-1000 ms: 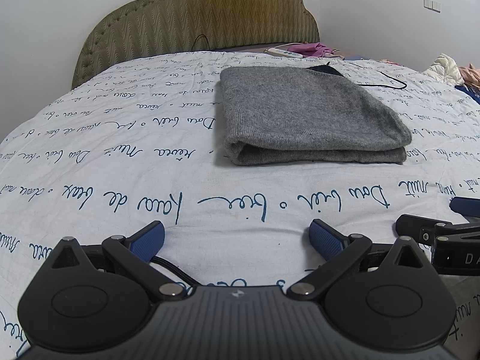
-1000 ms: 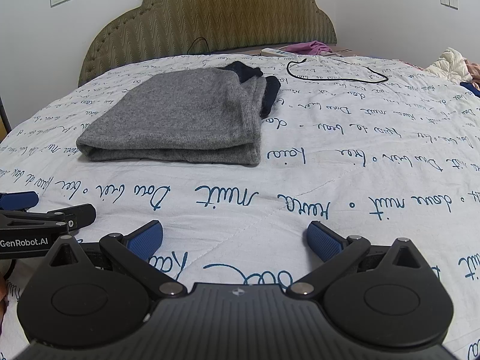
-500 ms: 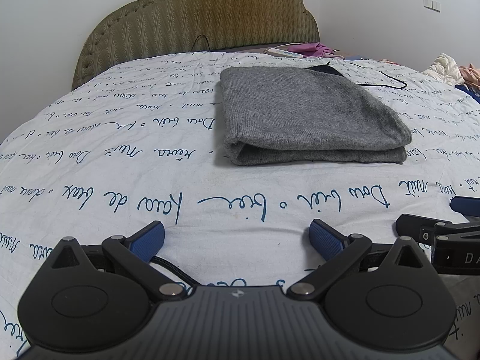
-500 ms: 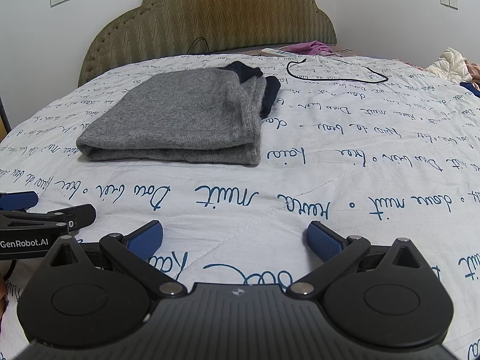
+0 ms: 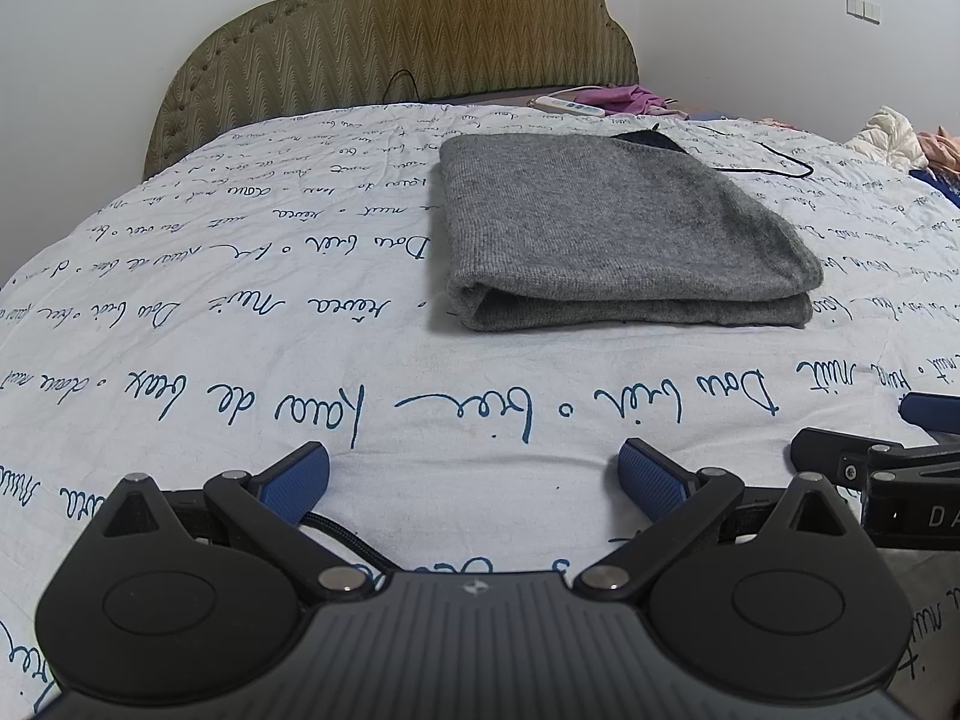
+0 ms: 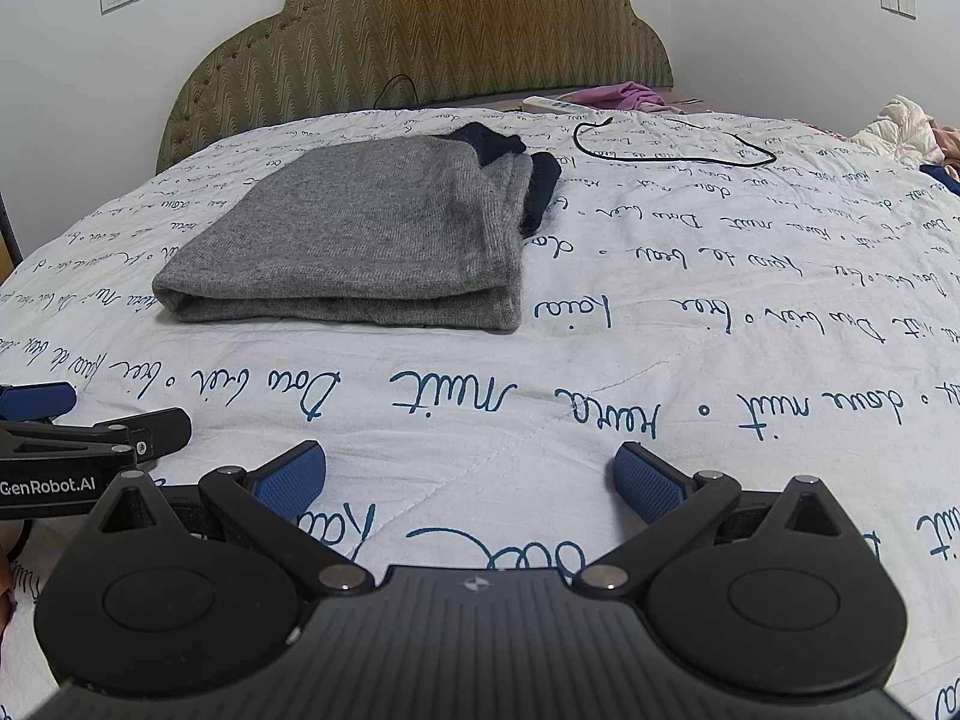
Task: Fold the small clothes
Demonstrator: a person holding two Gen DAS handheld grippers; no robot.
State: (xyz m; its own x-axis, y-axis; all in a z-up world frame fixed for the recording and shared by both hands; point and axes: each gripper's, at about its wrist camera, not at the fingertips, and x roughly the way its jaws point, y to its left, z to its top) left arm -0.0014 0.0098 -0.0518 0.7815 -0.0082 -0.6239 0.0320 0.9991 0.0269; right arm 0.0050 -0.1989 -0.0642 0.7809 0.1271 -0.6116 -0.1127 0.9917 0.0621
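A: What is biggest in front of the grippers?

B: The bed (image 5: 240,312), spread with a white quilt printed in blue script. It fills the view under and ahead of both grippers. At its far end stands the headboard (image 6: 420,30), olive, with a zigzag pattern.

A: And the clothes?

B: A grey sweater (image 5: 606,234) lies folded flat on the quilt, ahead of both grippers and well apart from them. From the left gripper (image 5: 474,477) it sits ahead and a little right; from the right gripper (image 6: 471,477) it sits ahead and to the left, its folded edge facing the cameras. A dark garment (image 6: 528,162) pokes out from the sweater's far right corner, touching it.

A: How do the grippers stand?

B: Both are spread wide with nothing between the blue pads (image 5: 294,480), low over bare quilt. They are side by side: the right one's fingers show at the right edge of the left wrist view, and the left one's at the left edge of the right wrist view.

A: Smaller things?

B: Far ahead and right of the right gripper, beyond the sweater, a black cable (image 6: 672,147) loops on the quilt. Past it, near the headboard, lie a white power strip (image 6: 549,104) and a purple cloth (image 6: 624,95). Pale clothes (image 6: 897,132) are heaped at the far right edge.
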